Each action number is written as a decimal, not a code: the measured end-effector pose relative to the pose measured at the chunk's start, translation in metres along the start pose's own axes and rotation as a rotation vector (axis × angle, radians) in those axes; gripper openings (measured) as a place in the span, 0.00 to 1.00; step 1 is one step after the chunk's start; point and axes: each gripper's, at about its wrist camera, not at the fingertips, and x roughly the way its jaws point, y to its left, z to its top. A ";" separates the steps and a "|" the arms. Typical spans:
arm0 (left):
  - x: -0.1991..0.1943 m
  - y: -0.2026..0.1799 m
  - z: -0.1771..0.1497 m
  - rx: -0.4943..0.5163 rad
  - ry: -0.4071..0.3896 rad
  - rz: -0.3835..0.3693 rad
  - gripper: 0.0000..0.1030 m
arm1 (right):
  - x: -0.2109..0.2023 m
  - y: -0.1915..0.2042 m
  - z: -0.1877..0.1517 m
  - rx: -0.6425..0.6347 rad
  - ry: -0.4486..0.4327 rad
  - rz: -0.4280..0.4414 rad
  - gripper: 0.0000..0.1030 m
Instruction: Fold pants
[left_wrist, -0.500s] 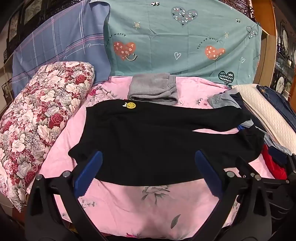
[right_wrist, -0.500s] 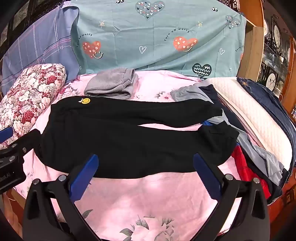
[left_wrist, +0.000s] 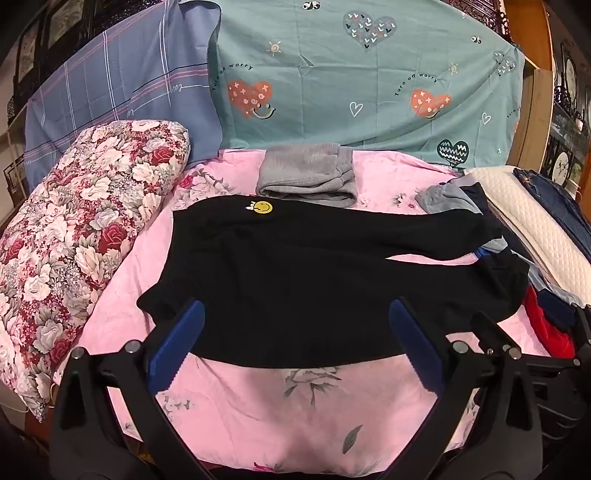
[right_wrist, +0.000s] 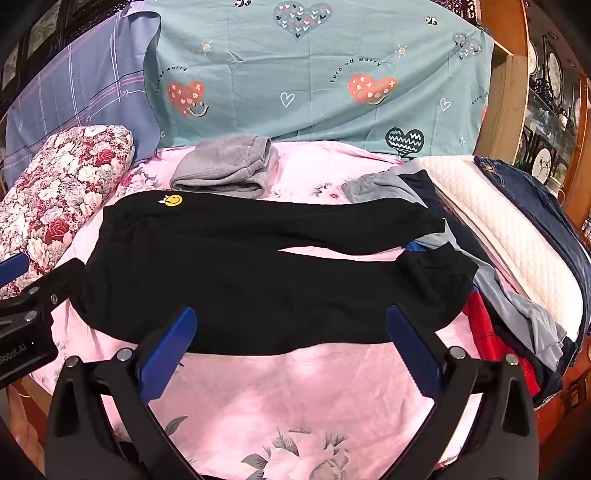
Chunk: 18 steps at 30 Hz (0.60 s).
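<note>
Broadly: pink floral bedsheet (left_wrist: 295, 413), spread flat, bearing all items. Behind it, upright, a teal cloth printed with hearts (left_wrist: 369, 74) and a blue-grey checked cloth (left_wrist: 110, 85). Along the left edge, a long bolster in red-and-white rose print (left_wrist: 74, 229). At centre, black pants with a yellow smiley patch (right_wrist: 258, 280) lying flat, waist to the left, two legs running right, slightly parted at the cuffs; the cuffs touch a heap of mixed garments in grey, navy and red (right_wrist: 517, 314) at the right edge. Beside that heap, a cream quilted pad (right_wrist: 498, 221) with dark denim on it. Beyond the pants, just apart, a folded grey fleece garment (left_wrist: 306, 175). Left gripper (left_wrist: 295, 343) and right gripper (right_wrist: 291, 343), black frames with blue pads: jaws spread wide, nothing between them, both above the near hem of the pants.
</note>
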 end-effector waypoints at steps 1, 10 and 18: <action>0.000 0.000 0.000 0.000 0.001 0.000 0.98 | 0.000 0.000 0.000 0.000 0.000 0.001 0.99; 0.005 0.007 -0.006 -0.003 0.007 0.004 0.98 | -0.002 0.005 -0.001 -0.001 0.000 0.000 0.99; 0.005 0.009 -0.004 -0.003 0.014 0.007 0.98 | 0.001 0.008 0.001 -0.008 0.008 0.000 0.99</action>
